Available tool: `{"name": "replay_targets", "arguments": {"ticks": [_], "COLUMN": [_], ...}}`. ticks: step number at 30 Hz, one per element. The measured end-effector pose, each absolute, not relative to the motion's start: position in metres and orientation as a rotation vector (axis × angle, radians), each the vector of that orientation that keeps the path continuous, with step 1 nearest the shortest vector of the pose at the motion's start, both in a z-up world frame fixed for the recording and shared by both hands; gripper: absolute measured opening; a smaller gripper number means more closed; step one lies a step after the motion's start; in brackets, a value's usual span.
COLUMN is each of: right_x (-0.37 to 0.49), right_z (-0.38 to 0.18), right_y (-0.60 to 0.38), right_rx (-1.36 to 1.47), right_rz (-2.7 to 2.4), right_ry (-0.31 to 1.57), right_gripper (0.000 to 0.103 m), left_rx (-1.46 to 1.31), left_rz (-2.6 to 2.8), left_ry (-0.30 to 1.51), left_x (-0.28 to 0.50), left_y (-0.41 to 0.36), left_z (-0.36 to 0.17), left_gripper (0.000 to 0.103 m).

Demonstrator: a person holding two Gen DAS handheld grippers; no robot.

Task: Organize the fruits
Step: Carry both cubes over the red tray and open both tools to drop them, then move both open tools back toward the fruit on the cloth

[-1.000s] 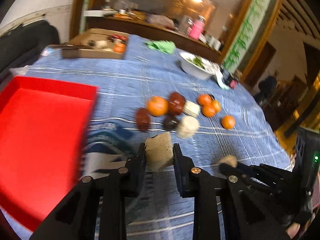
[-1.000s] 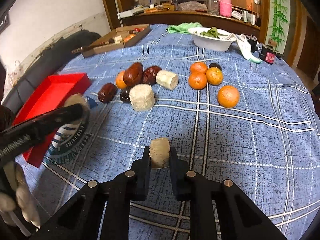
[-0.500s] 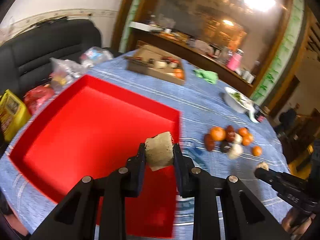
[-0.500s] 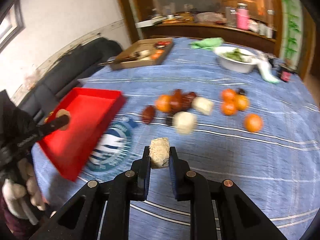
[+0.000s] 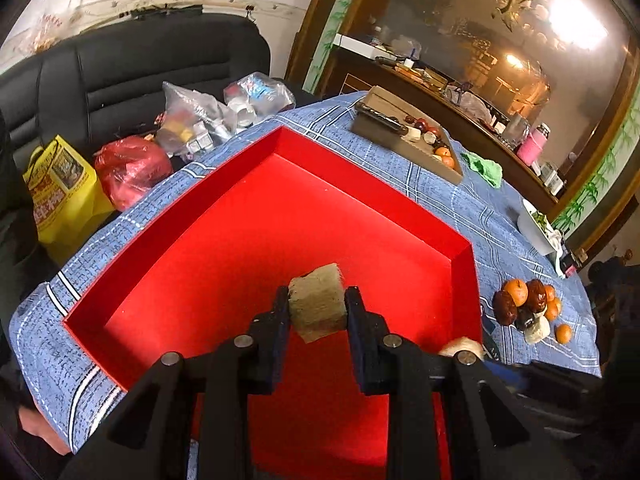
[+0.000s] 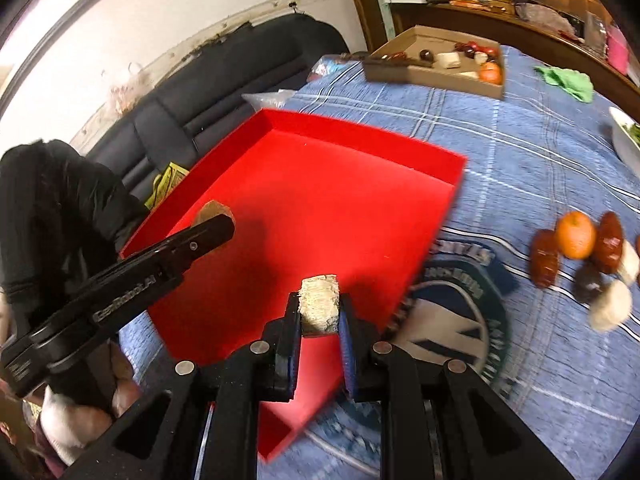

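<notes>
Fruit chunks ride in both tongs: the left gripper (image 5: 317,312) clamps a pale, fibrous beige chunk (image 5: 317,306), held over the red tray's (image 5: 224,240) bare floor, likely so it can drop inside. The right gripper (image 6: 319,312) pinches a smaller stringy piece (image 6: 319,305) above the tray's near corner, probably queued for the same landing. Further out at two o'clock in the left view, the waiting pile (image 5: 526,308) of oranges, dark red fruits and pale chunks sits on the blue checked tablecloth (image 5: 460,196). Beyond, at one o'clock, a cardboard box (image 5: 404,138) holds more.
</notes>
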State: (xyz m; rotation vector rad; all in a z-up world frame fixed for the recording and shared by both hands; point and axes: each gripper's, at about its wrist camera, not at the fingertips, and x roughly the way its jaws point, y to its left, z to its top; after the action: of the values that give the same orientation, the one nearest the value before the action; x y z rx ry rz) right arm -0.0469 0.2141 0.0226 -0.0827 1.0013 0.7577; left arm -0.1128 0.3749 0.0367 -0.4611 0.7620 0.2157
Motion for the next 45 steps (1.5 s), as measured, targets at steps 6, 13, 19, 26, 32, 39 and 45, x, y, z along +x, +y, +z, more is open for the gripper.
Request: {"name": "replay_targets", "arguments": {"ticks": [6, 13, 19, 26, 32, 39, 45], "right_x": [-0.046, -0.032, -0.021, -0.027, -0.029, -0.035, -0.02], "right_z": [0.028, 0.034, 0.012, 0.016, 0.043, 0.116, 0.074], "right_y": [0.215, 0.194, 0.204, 0.179, 0.128, 0.009, -0.06], "right_rx": [-0.099, -0.097, -0.138, -0.15, 0.001, 0.033, 0.075], "right_rz": [0.747, 0.553, 0.47, 0.406, 0.463, 0.304, 0.16], "right_ry": [0.97, 0.934, 0.993, 1.003, 0.98, 0.668, 0.799], "right_gripper": [0.041, 0.042, 0.04, 0.037, 0.042, 0.103, 0.085], "left_rx": [-0.497, -0.512, -0.484, -0.479, -0.454, -0.393, -0.345], "left_rz": [0.194, 0.176, 0.155, 0.134, 0.094, 0.01, -0.101], "left_ry": [0.737, 0.698, 0.704, 0.697, 0.685, 0.654, 0.758], "left_x": [-0.115, -0.12, -0.122, -0.122, -0.121, -0.113, -0.087], "left_y": [0.379, 0.372, 0.358, 0.344, 0.321, 0.273, 0.217], "left_z": [0.039, 0.05, 0.056, 0.064, 0.081, 0.101, 0.083], "left_gripper": [0.038, 0.043, 0.043, 0.046, 0.061, 0.084, 0.083]}}
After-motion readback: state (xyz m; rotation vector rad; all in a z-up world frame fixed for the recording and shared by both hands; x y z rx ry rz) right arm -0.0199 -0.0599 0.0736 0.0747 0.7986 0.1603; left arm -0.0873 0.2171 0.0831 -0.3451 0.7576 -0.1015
